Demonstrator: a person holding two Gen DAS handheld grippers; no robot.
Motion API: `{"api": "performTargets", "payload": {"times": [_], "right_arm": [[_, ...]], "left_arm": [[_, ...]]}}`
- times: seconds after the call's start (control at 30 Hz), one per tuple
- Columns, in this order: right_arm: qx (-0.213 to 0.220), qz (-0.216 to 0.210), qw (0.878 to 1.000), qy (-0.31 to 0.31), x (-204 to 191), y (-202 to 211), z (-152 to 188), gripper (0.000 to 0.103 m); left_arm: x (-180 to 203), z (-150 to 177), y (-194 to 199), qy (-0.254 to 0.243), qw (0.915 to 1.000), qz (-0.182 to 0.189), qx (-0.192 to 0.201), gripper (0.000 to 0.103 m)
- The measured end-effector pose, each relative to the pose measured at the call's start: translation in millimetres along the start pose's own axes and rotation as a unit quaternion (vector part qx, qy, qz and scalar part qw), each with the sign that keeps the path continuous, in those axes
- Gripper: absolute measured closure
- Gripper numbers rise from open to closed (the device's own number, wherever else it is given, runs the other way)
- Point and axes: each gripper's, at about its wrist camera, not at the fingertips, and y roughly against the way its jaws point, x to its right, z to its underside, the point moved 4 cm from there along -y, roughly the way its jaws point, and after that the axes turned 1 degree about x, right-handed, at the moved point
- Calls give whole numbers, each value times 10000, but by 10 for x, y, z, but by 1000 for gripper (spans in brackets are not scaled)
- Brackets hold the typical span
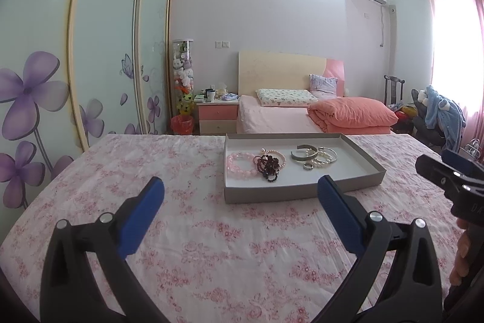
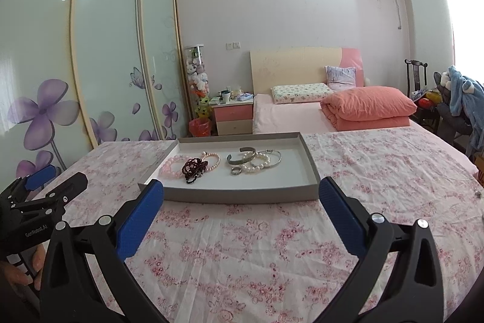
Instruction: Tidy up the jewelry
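tray (image 2: pixel 242 196) long axis crosswise, dead ahead of right gripper (image 2: pixel 242 192), nearer; left gripper (image 1: pixel 240 189) further back; both spread wide, empty.

Hovering wide-spread over the floral cloth (image 2: pixel 242 247), right gripper (image 2: pixel 241 192) empty, just short of the grey tray (image 2: pixel 242 196).

Holding a pink bead bracelet (image 2: pixel 171 167), dark bead bracelet (image 2: pixel 193 166), pearl strands (image 2: pixel 255 165), silver cuff (image 2: pixel 239 159) and ring (image 2: pixel 236 170) inside; showing the left gripper (image 2: pixel 45 186) at lower left, gripped by a hand (image 2: pixel 21 271).
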Motion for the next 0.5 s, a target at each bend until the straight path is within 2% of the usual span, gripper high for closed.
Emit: {"api": "performTargets", "payload": {"times": [0.5], "right_arm": [[-48, -47, 10000, -44, 15, 24, 50, 2]], "left_arm": [[16, 37, 45, 58, 10000, 58, -1, 4]]}}
